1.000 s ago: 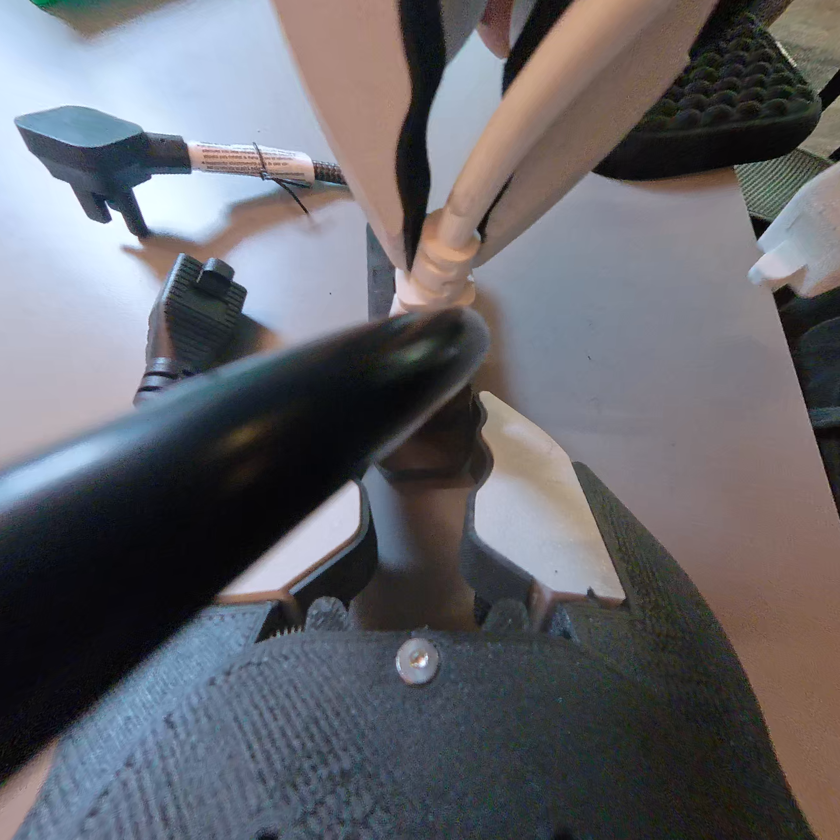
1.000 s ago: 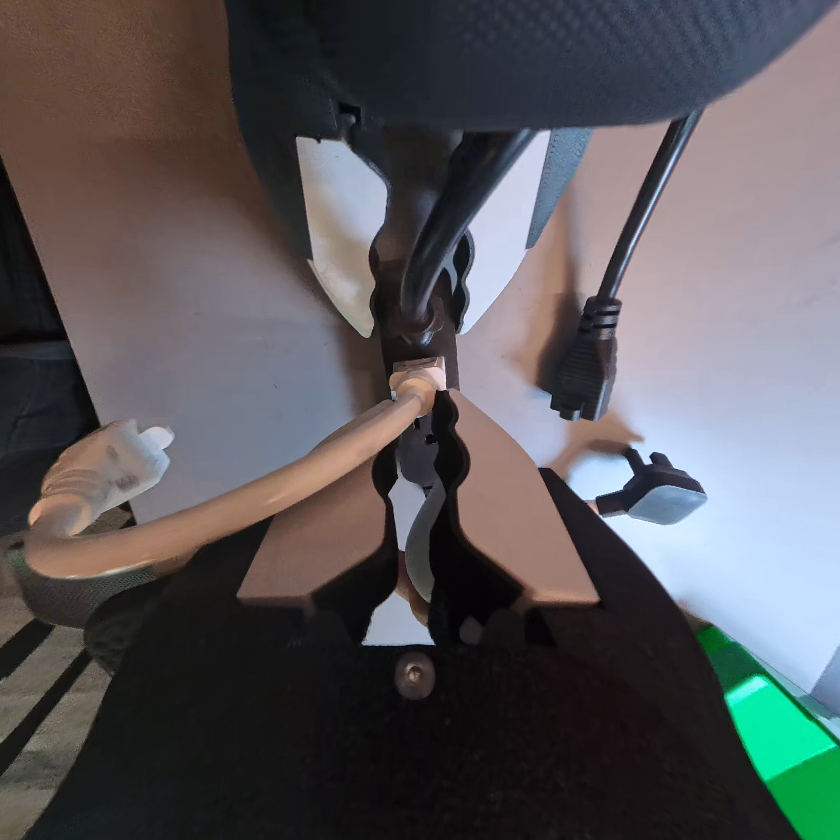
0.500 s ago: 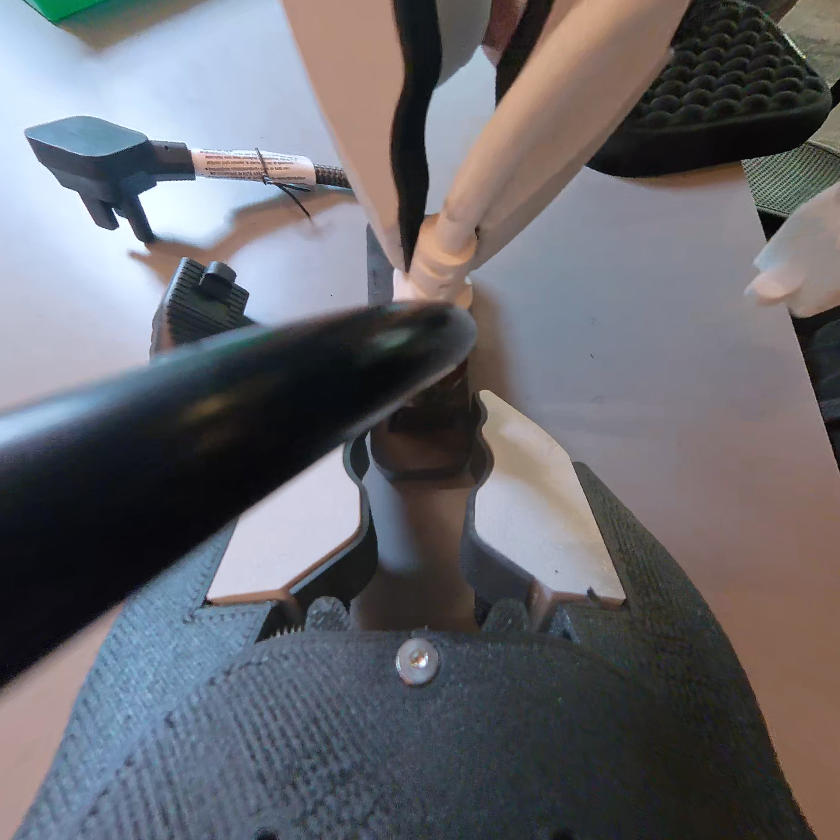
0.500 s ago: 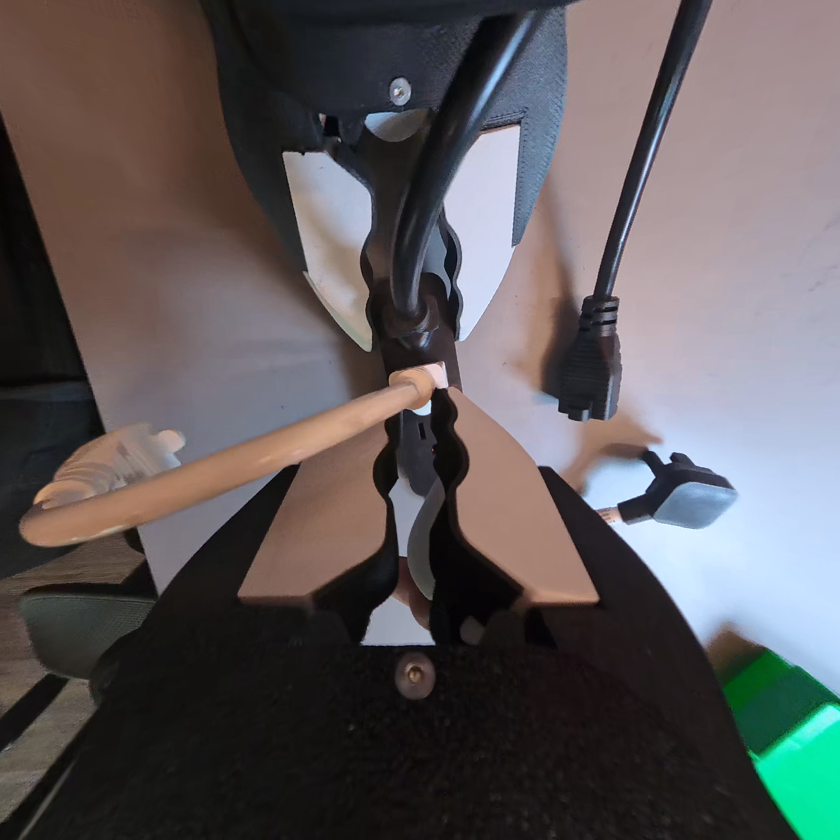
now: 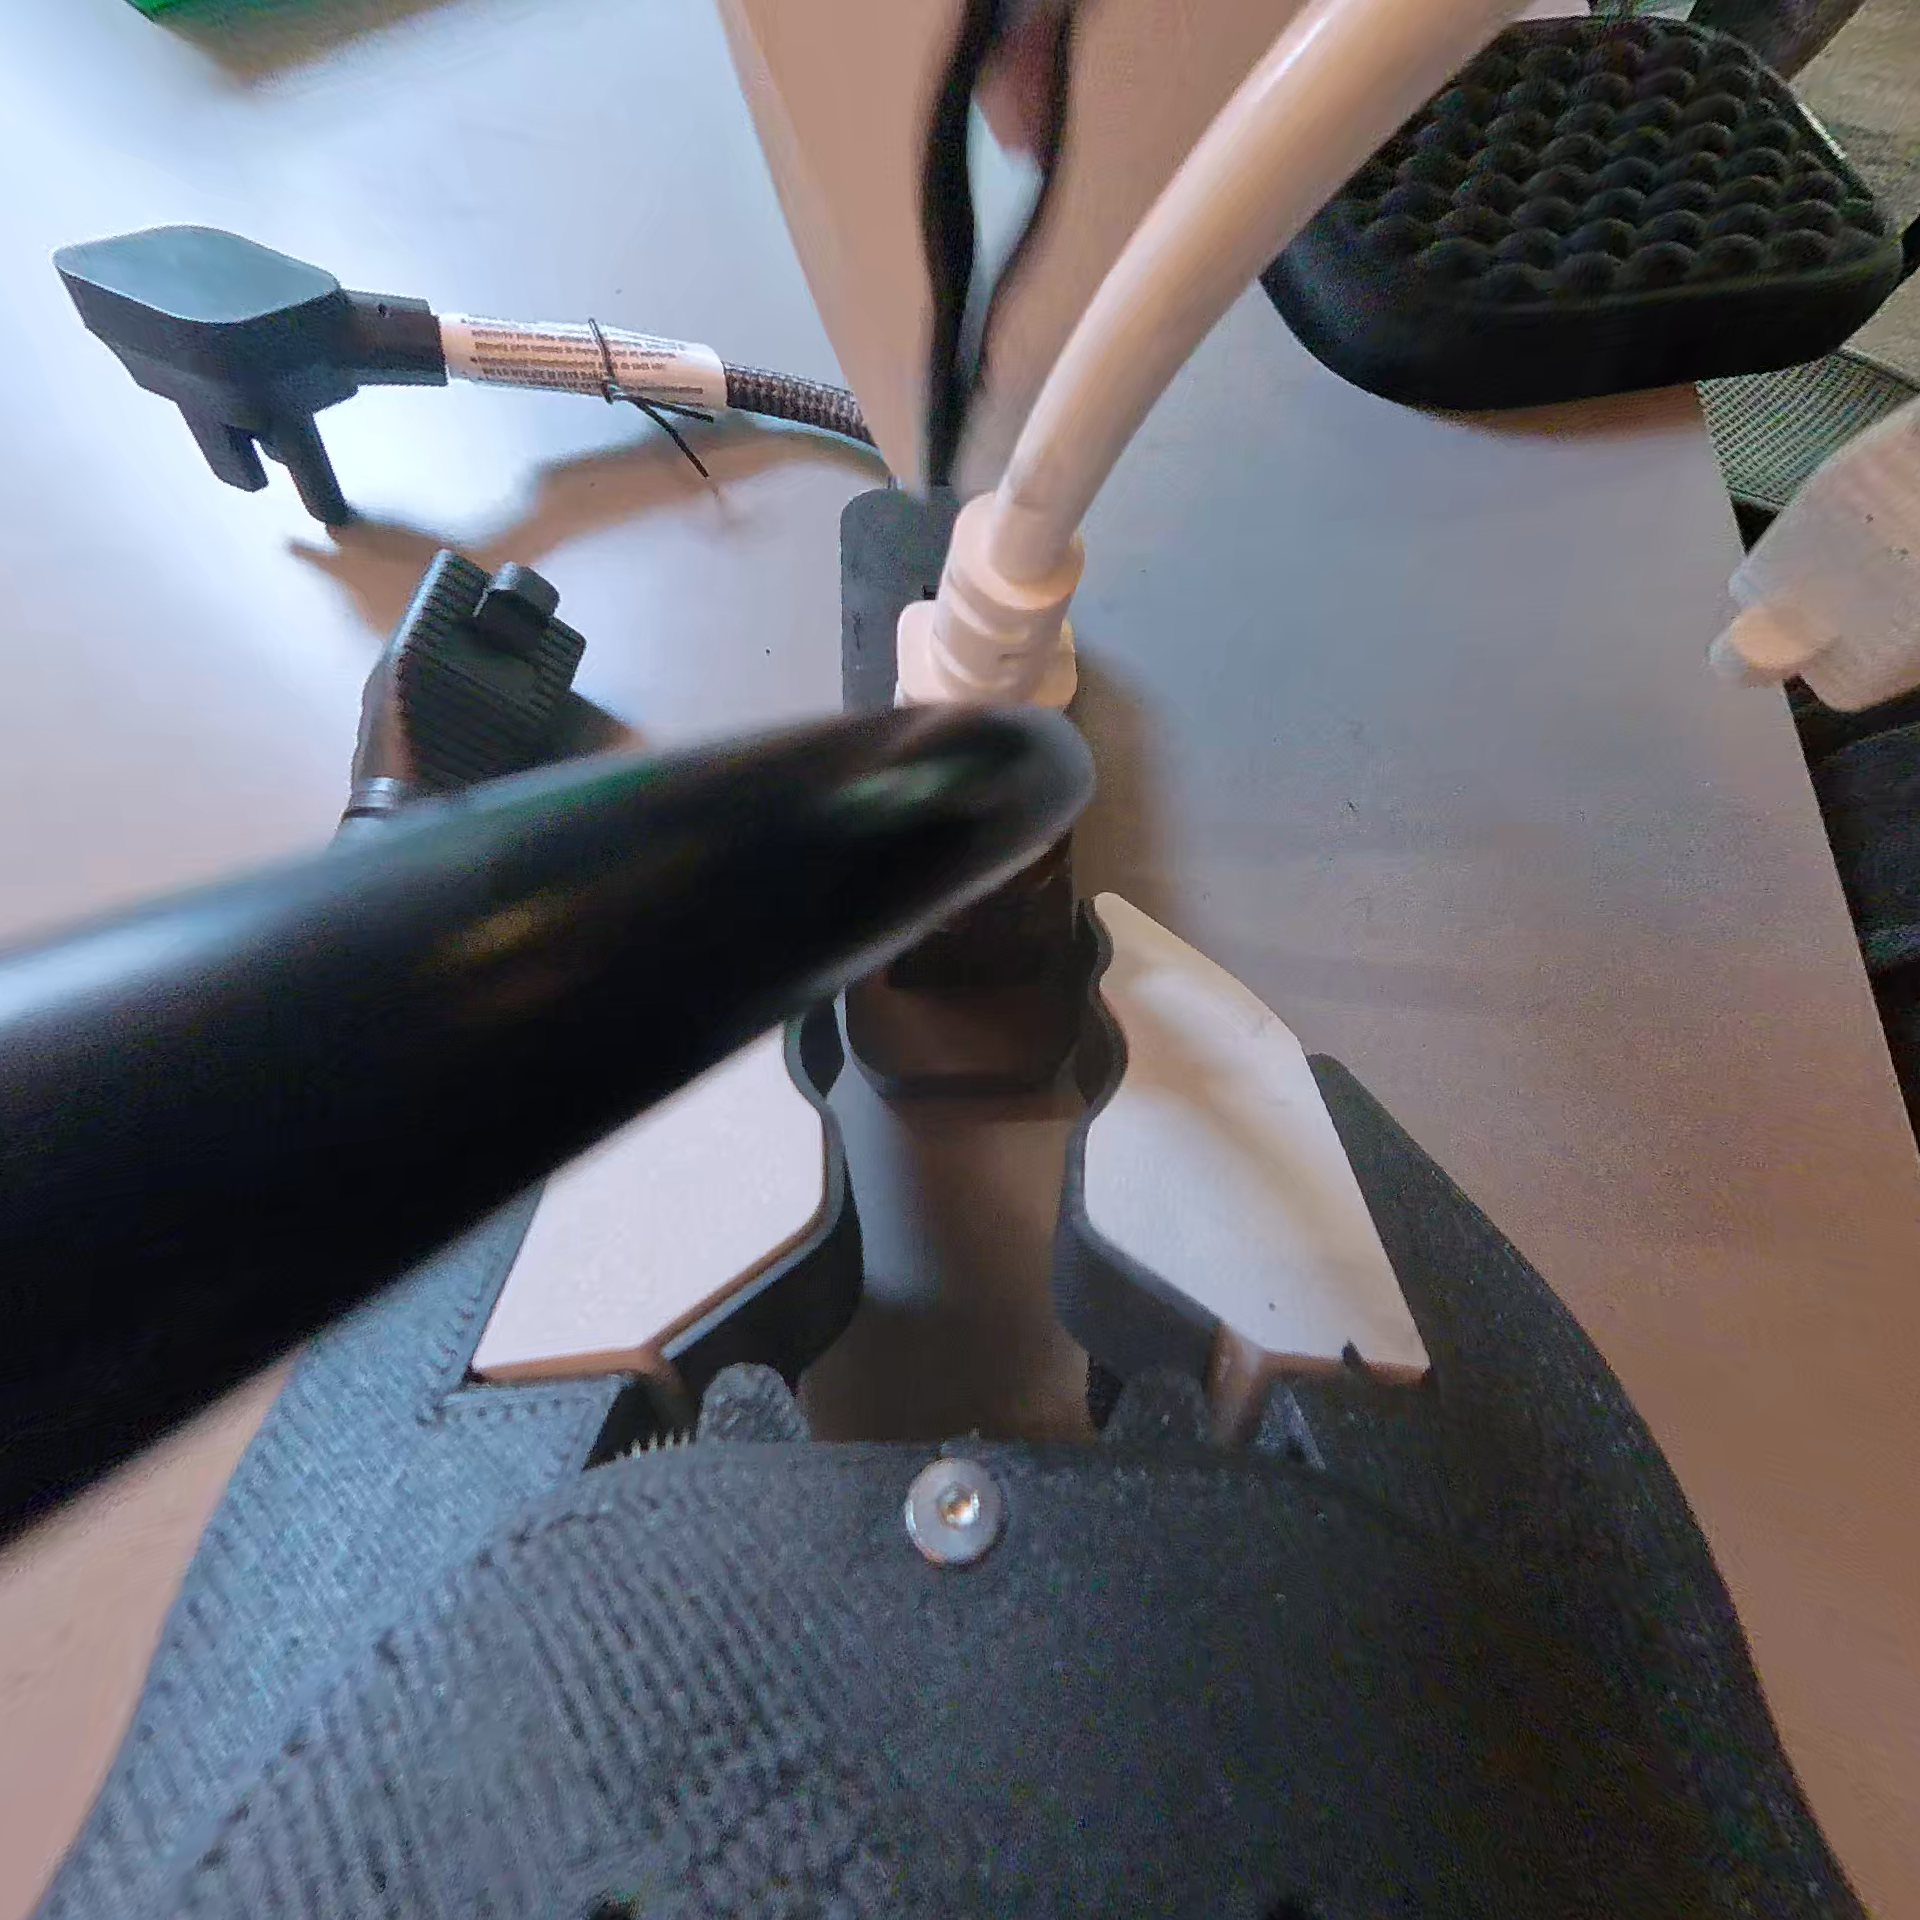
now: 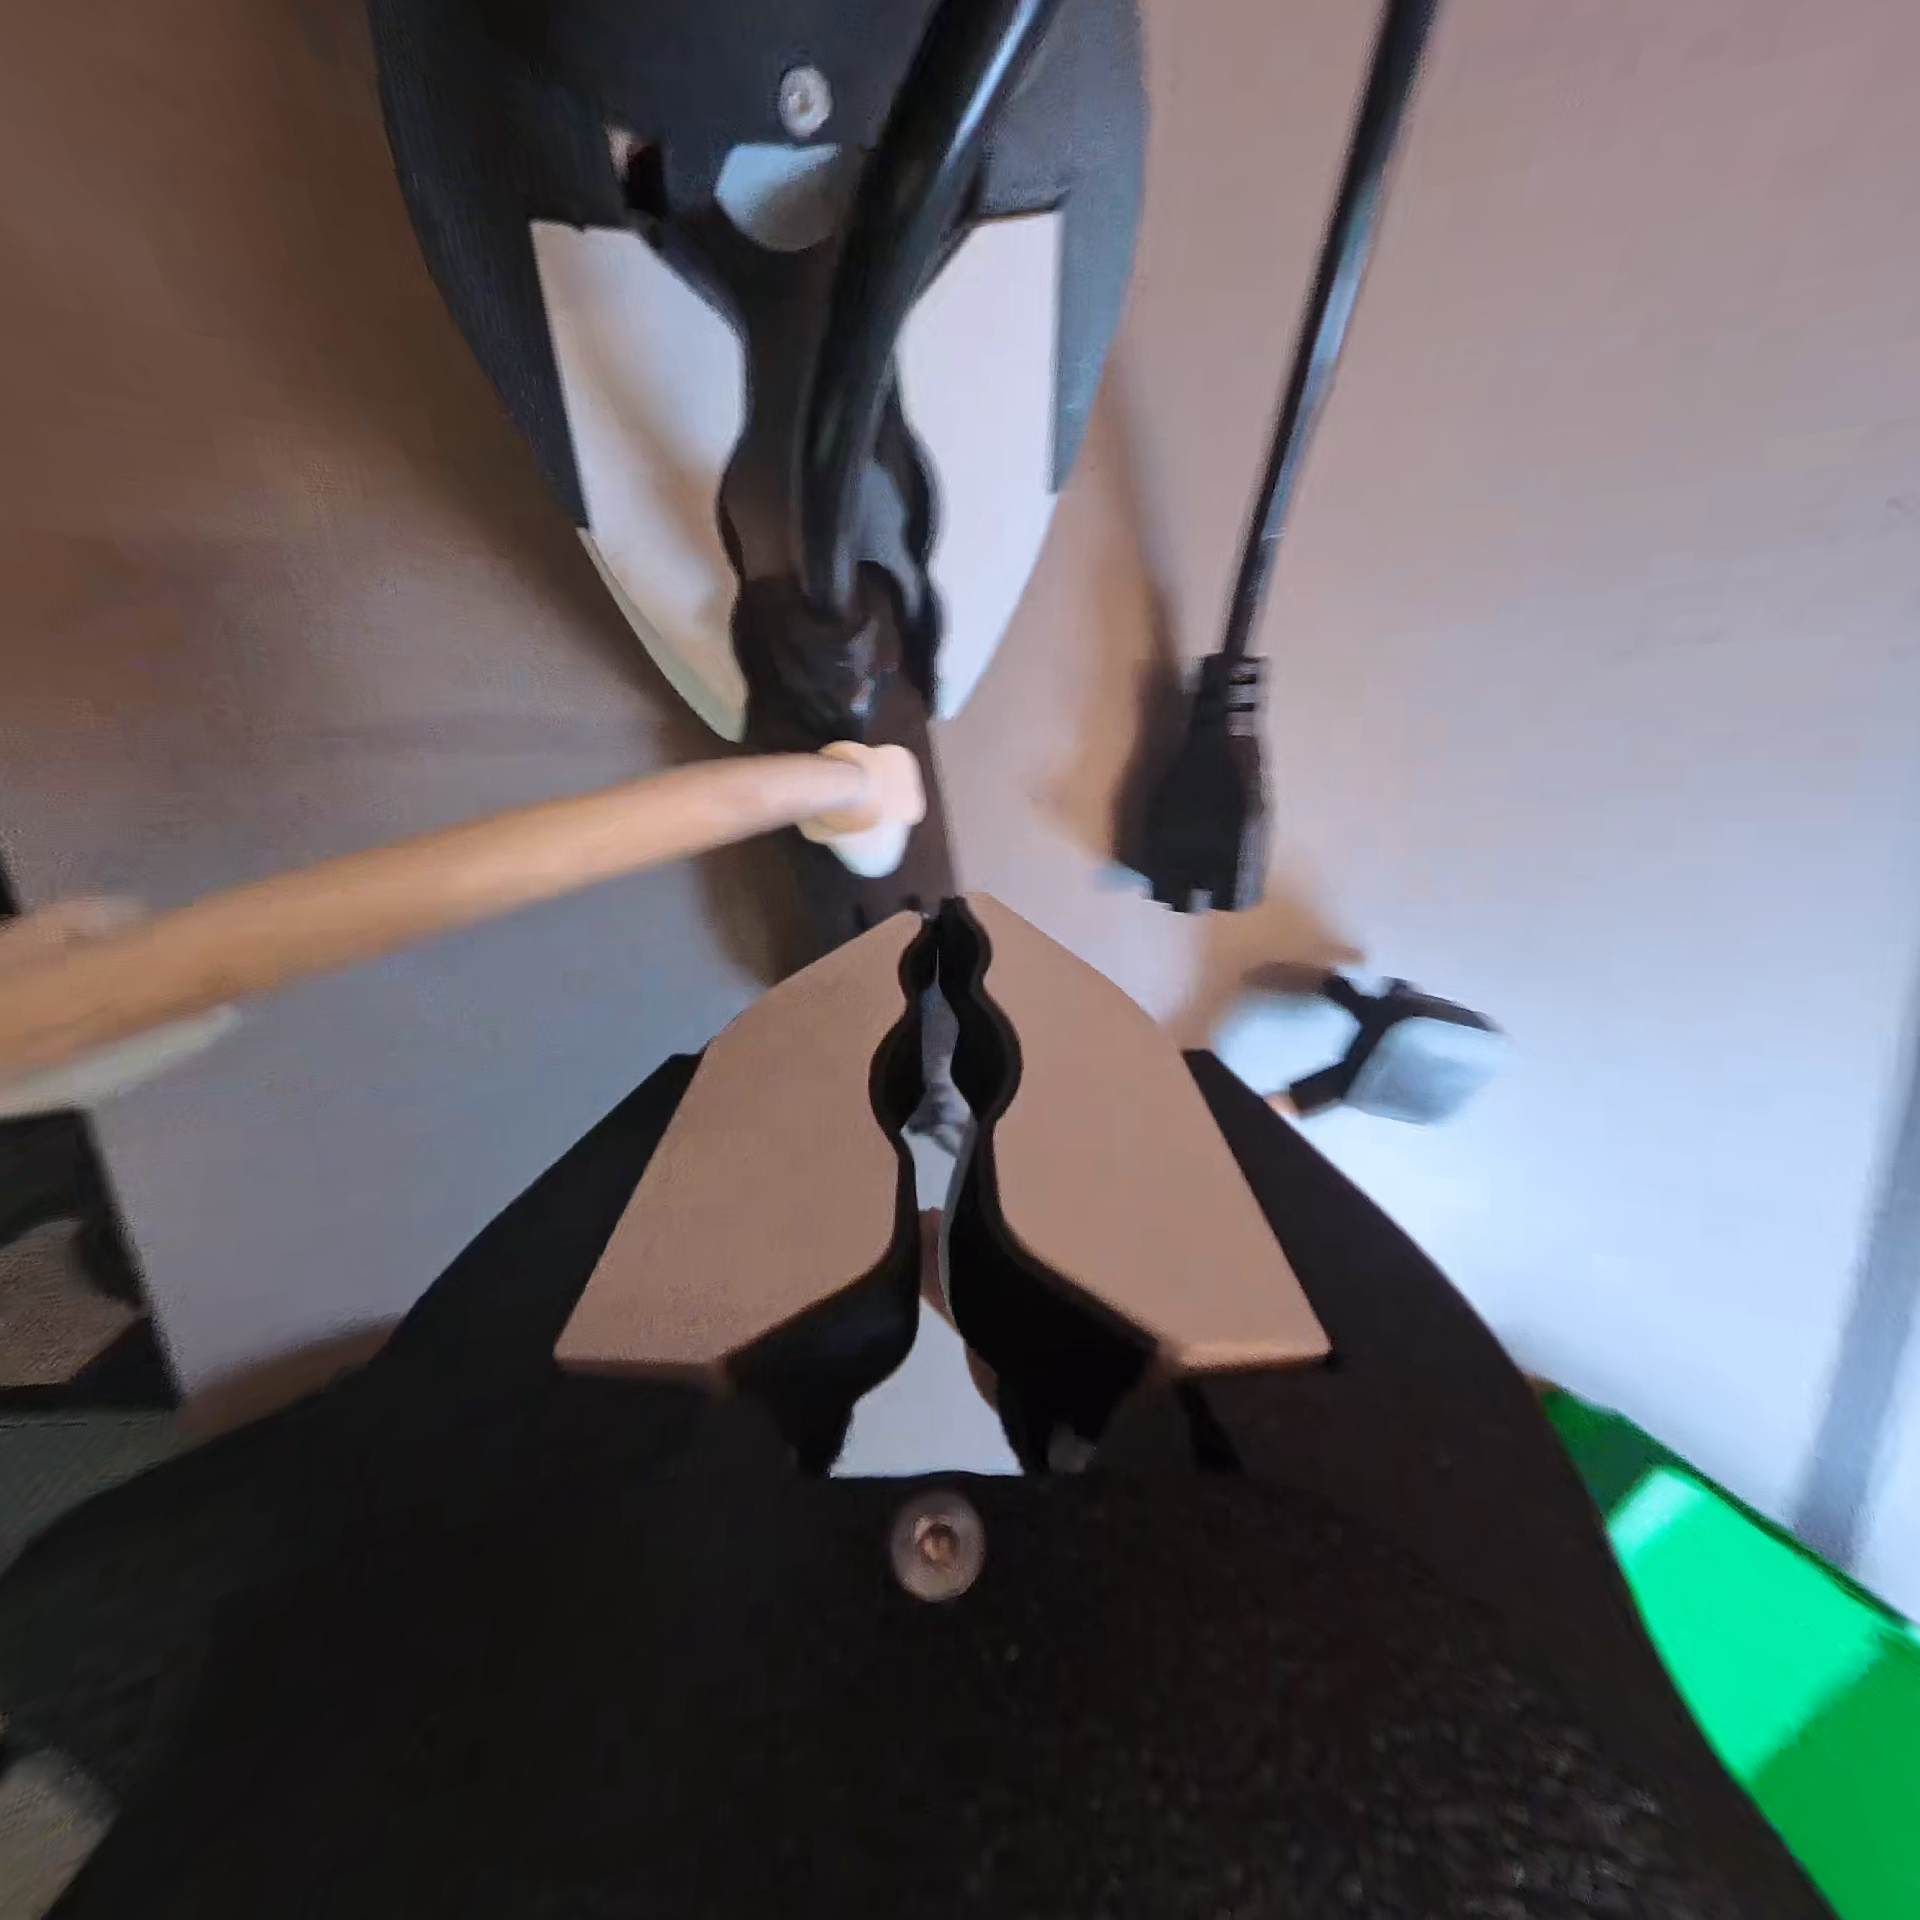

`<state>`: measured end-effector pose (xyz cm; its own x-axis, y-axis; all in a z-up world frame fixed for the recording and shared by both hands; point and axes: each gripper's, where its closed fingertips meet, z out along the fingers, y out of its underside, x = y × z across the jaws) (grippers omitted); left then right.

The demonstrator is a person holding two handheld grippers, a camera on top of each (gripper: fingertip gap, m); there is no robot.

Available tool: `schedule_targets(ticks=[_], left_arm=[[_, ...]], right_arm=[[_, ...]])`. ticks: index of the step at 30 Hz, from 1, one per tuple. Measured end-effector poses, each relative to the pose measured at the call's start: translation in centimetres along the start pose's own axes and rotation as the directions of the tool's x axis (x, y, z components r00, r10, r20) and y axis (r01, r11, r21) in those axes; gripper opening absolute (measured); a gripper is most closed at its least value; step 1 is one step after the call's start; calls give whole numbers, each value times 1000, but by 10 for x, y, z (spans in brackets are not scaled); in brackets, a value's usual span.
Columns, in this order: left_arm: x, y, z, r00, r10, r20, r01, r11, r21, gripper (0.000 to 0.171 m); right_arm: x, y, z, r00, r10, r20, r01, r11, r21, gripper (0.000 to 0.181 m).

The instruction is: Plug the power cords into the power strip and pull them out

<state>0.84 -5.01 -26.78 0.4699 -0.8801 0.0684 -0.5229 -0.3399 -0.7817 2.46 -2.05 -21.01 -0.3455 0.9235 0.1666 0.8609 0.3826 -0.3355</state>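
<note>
A narrow dark power strip (image 5: 878,582) lies on the table. My left gripper (image 5: 966,966) is shut on a black plug (image 5: 961,1029) that stands in the strip, and its thick black cord (image 5: 416,1018) crosses the left wrist view. A white plug (image 5: 992,634) with a white cord (image 5: 1143,281) sits in the strip just beyond it. My right gripper (image 6: 940,914) is shut and empty, a short way back from the white plug (image 6: 878,805). It shows blurred at the top of the left wrist view (image 5: 940,457). The left gripper (image 6: 831,707) faces it.
A loose ribbed black plug (image 5: 468,675) and a flat angled black plug (image 5: 208,301) on a braided cord lie left of the strip. The table (image 5: 1403,831) ends at the right, by a black textured pad (image 5: 1579,208). The white cord's other end (image 5: 1829,603) hangs there. A green object (image 6: 1766,1662) lies nearby.
My right gripper has drawn back from the white plug, which stays in the strip. The white cord has swung. My left gripper has kept its hold.
</note>
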Motion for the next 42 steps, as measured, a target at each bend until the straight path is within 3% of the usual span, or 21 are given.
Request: schedule_targets(ticks=[5, 12, 16, 25, 33, 42], left_arm=[[0, -1, 1, 1000, 3, 0, -3, 1000, 0, 43], [1, -1, 1, 1000, 10, 1, -10, 1000, 0, 43], [1, -1, 1, 1000, 12, 2, -12, 1000, 0, 44], [2, -1, 1, 1000, 17, 7, -17, 1000, 1, 43], [2, -1, 1, 1000, 15, 4, -15, 1000, 1, 42], [2, -1, 1, 1000, 12, 2, -12, 1000, 1, 42]], right_arm=[[4, -2, -26, 1000, 13, -10, -12, 996, 84, 29], [-13, 1, -18, 999, 35, 9, -36, 990, 137, 47], [-18, -11, -10, 999, 36, 3, -36, 980, 196, 45], [-18, -24, 5, 999, -22, 40, 16, 989, 144, 21], [-20, -15, 10, 995, -41, 95, 41, 999, -8, 22], [-20, -15, 10, 991, -36, 129, 42, 998, -45, 23]])
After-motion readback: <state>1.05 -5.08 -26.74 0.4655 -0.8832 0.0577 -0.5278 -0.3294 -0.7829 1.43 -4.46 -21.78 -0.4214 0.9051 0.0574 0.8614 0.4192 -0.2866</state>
